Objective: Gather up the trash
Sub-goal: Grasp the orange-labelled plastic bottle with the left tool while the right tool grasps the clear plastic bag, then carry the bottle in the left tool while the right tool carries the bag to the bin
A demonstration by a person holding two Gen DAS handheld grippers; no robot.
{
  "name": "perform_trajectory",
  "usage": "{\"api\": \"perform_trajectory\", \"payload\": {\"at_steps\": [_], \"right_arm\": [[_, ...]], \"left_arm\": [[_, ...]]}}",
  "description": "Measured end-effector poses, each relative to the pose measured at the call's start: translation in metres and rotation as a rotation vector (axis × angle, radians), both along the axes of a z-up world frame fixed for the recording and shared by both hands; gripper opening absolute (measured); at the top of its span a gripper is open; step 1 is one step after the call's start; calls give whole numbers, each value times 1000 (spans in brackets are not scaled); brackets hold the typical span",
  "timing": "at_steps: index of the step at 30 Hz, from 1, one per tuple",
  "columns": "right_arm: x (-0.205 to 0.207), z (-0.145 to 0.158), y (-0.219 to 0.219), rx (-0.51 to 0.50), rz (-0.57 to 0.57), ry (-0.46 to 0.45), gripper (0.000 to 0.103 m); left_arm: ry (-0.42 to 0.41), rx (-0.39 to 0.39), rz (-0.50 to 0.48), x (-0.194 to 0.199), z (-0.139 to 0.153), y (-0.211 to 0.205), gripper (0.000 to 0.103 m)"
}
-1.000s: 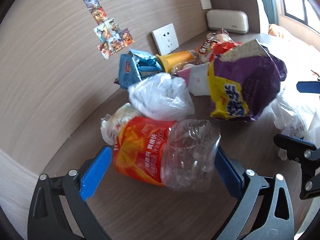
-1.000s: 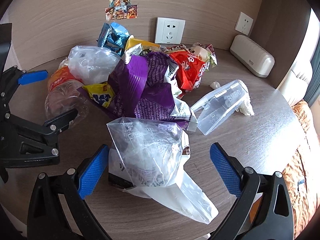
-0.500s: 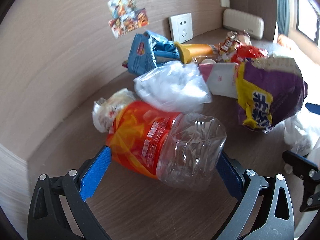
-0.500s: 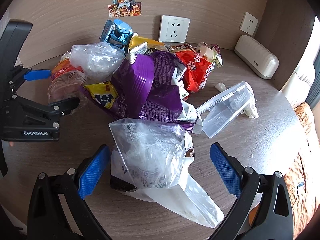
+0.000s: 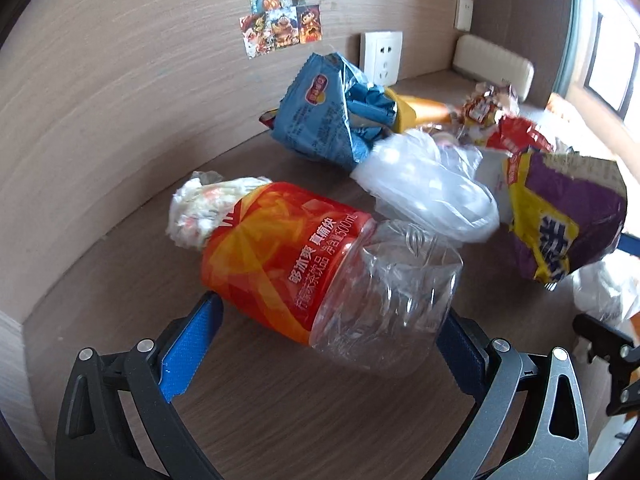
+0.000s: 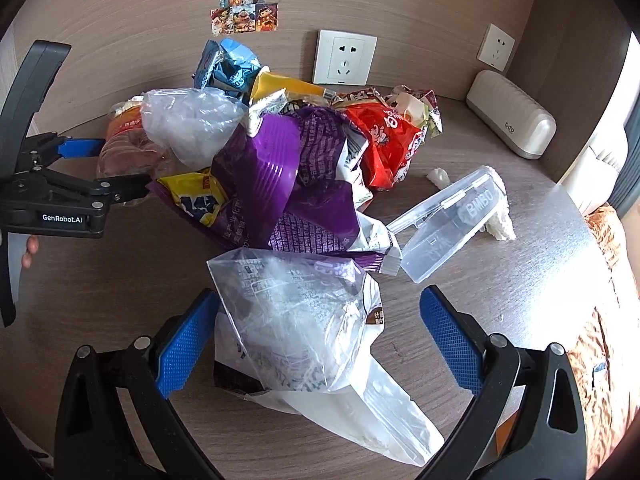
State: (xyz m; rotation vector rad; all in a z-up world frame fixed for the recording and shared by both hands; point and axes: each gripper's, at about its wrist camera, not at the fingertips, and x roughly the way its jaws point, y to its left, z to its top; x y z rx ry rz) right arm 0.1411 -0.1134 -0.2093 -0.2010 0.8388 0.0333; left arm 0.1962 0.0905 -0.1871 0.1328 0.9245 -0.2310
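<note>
Two grippers are at work over a heap of rubbish on a wooden table (image 6: 500,300). The left gripper (image 5: 324,320) has its blue fingers spread wide to either side of a crushed plastic bottle (image 5: 320,268) with an orange label, which lies on its side on the table; the fingers flank it, though I cannot tell whether they touch it yet, and the stance looks like the set-up for a pinch across its body. The right gripper (image 6: 316,332) is likewise spread, straddling a clear plastic bag (image 6: 292,312) that lies on a white wrapper nearest the edge, probably because it is the loosest, easiest piece. Behind the bottle a crumpled tissue (image 5: 200,208) sits against its neck end and a cloudy plastic bag (image 5: 428,188) leans on its base, so either might drag along when it lifts. Further back are a blue snack packet (image 5: 324,116), a big purple bag (image 6: 280,176), a red packet (image 6: 388,140) and a clear plastic box (image 6: 452,224). No bin is in sight.
</note>
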Motion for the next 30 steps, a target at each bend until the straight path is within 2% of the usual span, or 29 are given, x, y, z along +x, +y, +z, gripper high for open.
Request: {"api": "perform_trajectory", "payload": {"at_steps": [1,2,3,6,10,12,17,19,24,28,30], "right_arm": [[0,0,1,-2,1,-1,100],[1,1,1,-6,2,-3,100],[1,1,2,-9,3,-4,100],[1,1,4,-21,6,-6,100],[1,0,6,-26,12,-5,100],[1,-1,6,-25,14,-2,100],[0,-2,9,-21,17,0,100],[-1,-2,10,-23,20,0,100],[-2,-3,11,-17,20,3,100],[-5,-4,13,-19,24,6,100],[-6,-4,14,-21,24,6,100]], "left_arm": [[4,-15,7,0,-1,1,97],[5,-29,8,1,-2,2,92],[6,-39,6,2,-2,1,82],[-1,-43,-4,3,-2,-3,64],[-30,-48,-30,-1,1,-6,55],[-46,-58,-35,-3,5,-6,42],[-73,-51,-48,-6,11,-9,40],[-75,-45,-55,-7,12,-9,30],[-121,-22,-56,-11,24,-7,23],[-120,-33,-39,-9,23,-1,19],[-135,-39,-32,-12,28,1,14]]}}
